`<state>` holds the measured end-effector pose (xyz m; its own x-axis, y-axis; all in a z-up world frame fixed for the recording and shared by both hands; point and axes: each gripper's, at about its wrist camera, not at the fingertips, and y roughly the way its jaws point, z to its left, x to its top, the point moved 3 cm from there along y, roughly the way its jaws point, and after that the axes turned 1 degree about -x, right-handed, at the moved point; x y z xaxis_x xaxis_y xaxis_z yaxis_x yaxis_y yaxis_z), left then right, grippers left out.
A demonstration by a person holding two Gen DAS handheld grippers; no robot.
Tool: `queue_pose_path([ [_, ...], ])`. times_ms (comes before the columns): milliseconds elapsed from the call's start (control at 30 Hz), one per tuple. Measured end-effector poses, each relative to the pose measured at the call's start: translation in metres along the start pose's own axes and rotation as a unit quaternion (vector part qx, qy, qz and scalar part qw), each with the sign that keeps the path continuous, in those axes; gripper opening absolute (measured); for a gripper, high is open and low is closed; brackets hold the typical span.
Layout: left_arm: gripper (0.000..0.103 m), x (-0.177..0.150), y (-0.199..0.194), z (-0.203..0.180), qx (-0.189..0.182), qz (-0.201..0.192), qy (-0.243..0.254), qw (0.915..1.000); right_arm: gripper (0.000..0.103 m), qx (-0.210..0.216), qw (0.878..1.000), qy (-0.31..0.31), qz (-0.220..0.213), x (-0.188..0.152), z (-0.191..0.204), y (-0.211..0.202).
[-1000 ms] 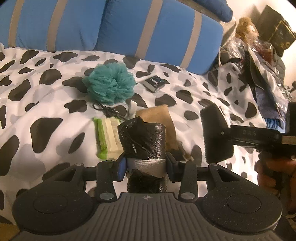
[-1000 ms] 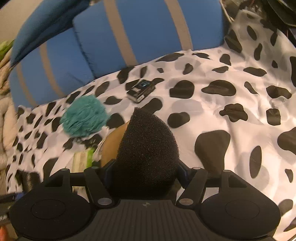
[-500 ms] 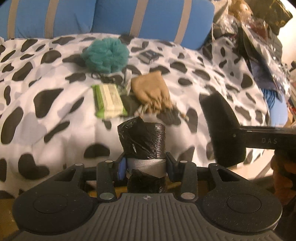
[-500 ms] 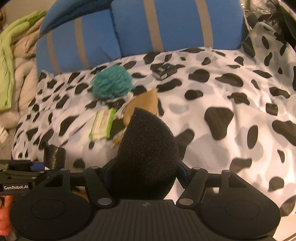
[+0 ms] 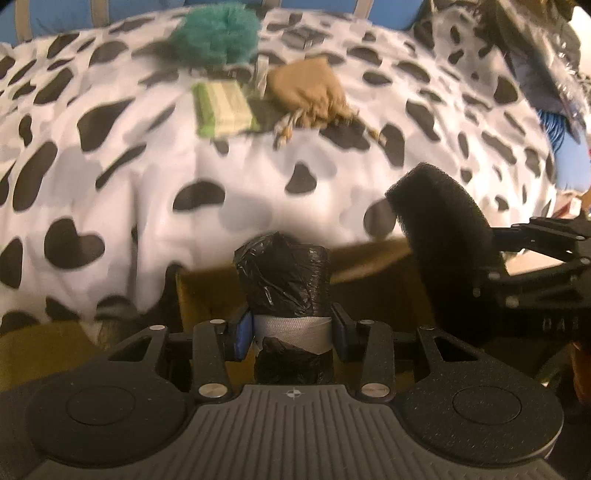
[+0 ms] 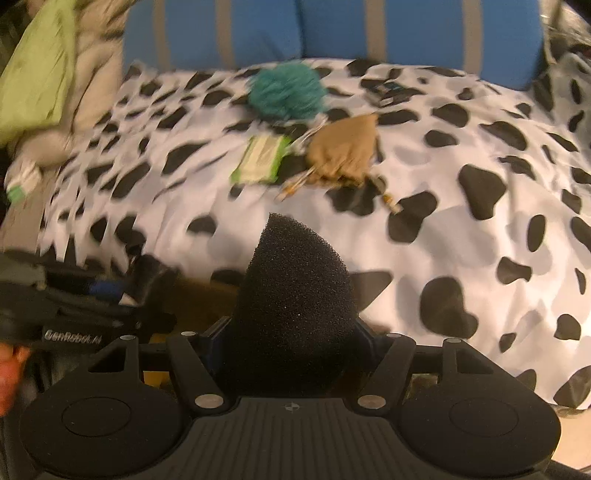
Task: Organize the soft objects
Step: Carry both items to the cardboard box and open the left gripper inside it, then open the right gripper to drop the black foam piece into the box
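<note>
Black plastic, crinkled and bound with a grey band: a roll of bin bags (image 5: 282, 273), clamped upright between the pads of my left tongs (image 5: 291, 328), hanging over the near edge of the bed. Black open-cell foam: a sponge block (image 6: 295, 295), pinched between the pads of my right tongs (image 6: 291, 343), its pointed top standing clear; in the left wrist view the same block (image 5: 443, 236) shows at right, beside the roll and apart from it. Bed cover (image 5: 147, 184): white fabric with black cow patches, spread over the bed. On it, grouped towards the far side: a teal mesh bath pouf (image 6: 286, 90), farthest back; a green and cream flat packet (image 6: 260, 158) nearer me; a tan drawstring pouch (image 6: 343, 147) just beside the packet on its right, cords trailing towards me; a small dark box (image 6: 386, 88) to the right of the pouf, its print too blurred for me to read. Behind the bed: blue cushions with grey stripes (image 6: 406, 33). At far left in the right wrist view: a heap of pale and light green fabric (image 6: 37, 66). Both views are blurred in places, so I cannot make out the small items between packet and pouch.
</note>
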<state>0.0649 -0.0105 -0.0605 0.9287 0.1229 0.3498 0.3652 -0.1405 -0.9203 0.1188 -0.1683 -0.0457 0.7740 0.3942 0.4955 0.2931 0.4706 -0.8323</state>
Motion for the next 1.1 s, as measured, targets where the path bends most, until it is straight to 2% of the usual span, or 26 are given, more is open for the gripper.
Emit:
queue_pose_path([
  [267, 0.041, -0.012, 0.006, -0.004, 0.003, 0.032, 0.007, 0.9995, 0.07, -0.008, 0.997, -0.046, 0.055, -0.023, 0.023, 0.012],
  [567, 0.042, -0.013, 0.011, 0.002, 0.019, 0.051, -0.005, 0.9985, 0.071, -0.018, 0.994, -0.055, 0.088, -0.03, 0.026, 0.023],
  [600, 0.045, -0.013, 0.012, 0.003, 0.021, 0.053, -0.007, 0.9983, 0.073, -0.019, 0.994, -0.056, 0.09, -0.03, 0.025, 0.024],
  [667, 0.061, -0.013, 0.013, 0.005, 0.022, 0.056, -0.016, 0.9981, 0.088, -0.028, 0.993, -0.057, 0.095, -0.03, 0.025, 0.026],
  [700, 0.073, -0.012, 0.013, 0.006, 0.023, 0.054, -0.02, 0.9981, 0.09, -0.03, 0.993, -0.057, 0.095, -0.029, 0.025, 0.026],
  [733, 0.076, -0.011, 0.012, 0.007, 0.025, 0.051, -0.023, 0.9981, 0.095, -0.03, 0.994, -0.057, 0.093, -0.029, 0.024, 0.025],
  [767, 0.076, -0.011, 0.011, 0.008, 0.027, 0.047, -0.024, 0.9982, 0.098, -0.031, 0.994, -0.056, 0.091, -0.028, 0.024, 0.025],
  [933, 0.077, -0.01, 0.01, 0.01, 0.036, 0.042, -0.03, 0.998, 0.102, -0.033, 0.995, -0.05, 0.078, -0.024, 0.022, 0.02],
  [1100, 0.077, -0.005, 0.007, 0.014, 0.049, 0.026, -0.04, 0.9977, 0.103, -0.038, 0.997, -0.03, 0.058, -0.017, 0.015, 0.015],
])
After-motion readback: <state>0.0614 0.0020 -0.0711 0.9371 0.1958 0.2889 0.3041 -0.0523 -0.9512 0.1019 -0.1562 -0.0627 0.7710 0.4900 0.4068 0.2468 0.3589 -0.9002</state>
